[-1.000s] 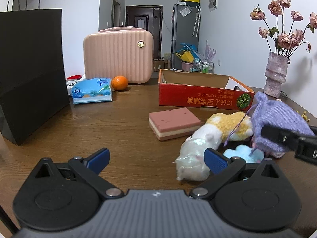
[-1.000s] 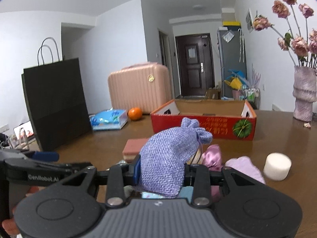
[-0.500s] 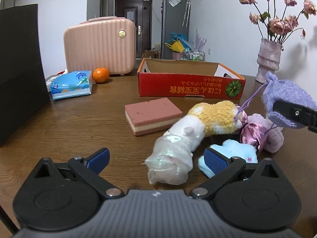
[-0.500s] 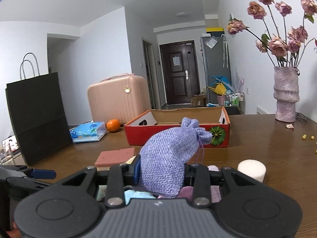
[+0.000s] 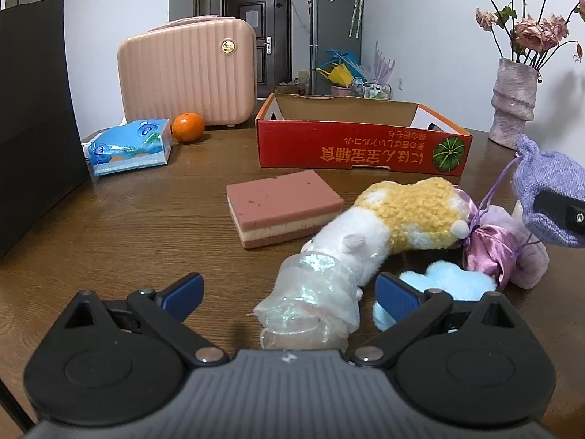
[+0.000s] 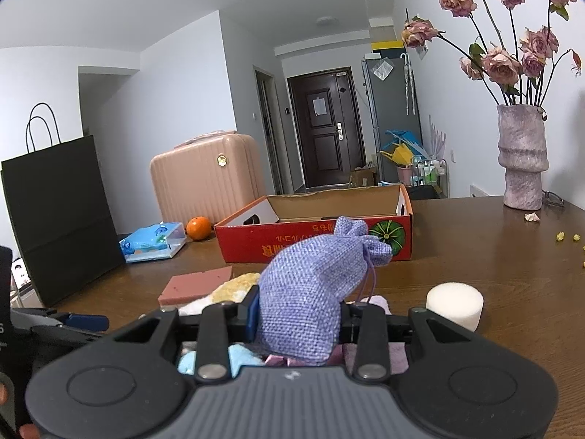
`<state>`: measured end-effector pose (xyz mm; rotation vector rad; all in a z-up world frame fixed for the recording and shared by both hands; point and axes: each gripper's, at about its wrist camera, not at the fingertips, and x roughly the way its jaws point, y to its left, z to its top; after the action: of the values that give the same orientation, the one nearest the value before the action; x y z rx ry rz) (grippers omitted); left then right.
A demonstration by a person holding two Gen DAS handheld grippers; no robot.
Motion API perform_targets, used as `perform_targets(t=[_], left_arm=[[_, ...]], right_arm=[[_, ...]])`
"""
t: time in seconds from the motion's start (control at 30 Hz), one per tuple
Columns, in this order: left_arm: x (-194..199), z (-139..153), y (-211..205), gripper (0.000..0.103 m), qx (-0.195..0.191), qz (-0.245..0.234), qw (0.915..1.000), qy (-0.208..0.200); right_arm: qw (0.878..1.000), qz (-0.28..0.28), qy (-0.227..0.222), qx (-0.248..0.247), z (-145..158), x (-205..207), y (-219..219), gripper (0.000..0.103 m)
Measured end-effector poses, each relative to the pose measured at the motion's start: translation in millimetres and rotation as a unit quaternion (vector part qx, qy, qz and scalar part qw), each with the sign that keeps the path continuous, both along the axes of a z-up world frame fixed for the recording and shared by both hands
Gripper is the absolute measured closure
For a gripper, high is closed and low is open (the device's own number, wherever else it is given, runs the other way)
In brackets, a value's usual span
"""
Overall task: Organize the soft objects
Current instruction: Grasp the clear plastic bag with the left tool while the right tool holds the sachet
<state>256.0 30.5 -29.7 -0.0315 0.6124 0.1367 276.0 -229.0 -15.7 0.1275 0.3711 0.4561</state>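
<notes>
the right gripper (image 6: 296, 323) is closed tight on a lilac drawstring pouch (image 6: 310, 289) and holds it in the air above the wooden table (image 6: 475, 256). the pouch covers the right pad fully, and only a strip of the blue left pad shows. in the left wrist view this pouch (image 5: 548, 197) is cut off by the right edge of the picture.

the left gripper (image 5: 289, 291) stands wide open and holds nothing. between its blue pads, but not touched, lies the end of a white and yellow plush toy (image 5: 384, 226), wrapped in clear shiny film. its far end is half hidden, so what animal it is i cannot tell. just beside it lie a light blue plush (image 5: 449, 281), partly behind the right finger, and a shiny purple satin pouch (image 5: 490, 245). a pale pink soft thing behind it is too covered to name.

a pink layered sponge (image 5: 281, 208) lies near the middle of the table, and a white foam cylinder (image 6: 453, 303) is toward the right edge. the red cardboard box (image 5: 358, 150) stands toward the far edge; its floor is mostly out of sight.
</notes>
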Motion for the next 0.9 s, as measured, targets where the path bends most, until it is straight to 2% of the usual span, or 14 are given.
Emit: perform_targets(t=[0.17,0.23,0.43,0.63,0.9], left_arm=[[2,-1,-1,0.024,-0.003,-0.009,1.0,0.001],[1,-2,-2,0.037,-0.005,-0.017,0.9998,0.002],[-1,-3,-1,0.066,-0.019,-0.031,0.9993,0.003],[-9,0,-4,0.069,-0.012,-0.047,0.9987,-0.013],[-16,12,2,0.069,-0.017,-0.043,0.9984,-0.032]], right_arm=[[1.0,-0.001,0.002,-0.002,0,2,1,0.068],[1.0,-0.001,0.002,-0.003,-1,2,2,0.068],[1.0,-0.001,0.005,-0.008,-2,2,3,0.068],[1.0,-0.003,0.006,-0.01,-2,2,4,0.068],[1.0,-0.007,0.003,-0.015,2,1,6,0.068]])
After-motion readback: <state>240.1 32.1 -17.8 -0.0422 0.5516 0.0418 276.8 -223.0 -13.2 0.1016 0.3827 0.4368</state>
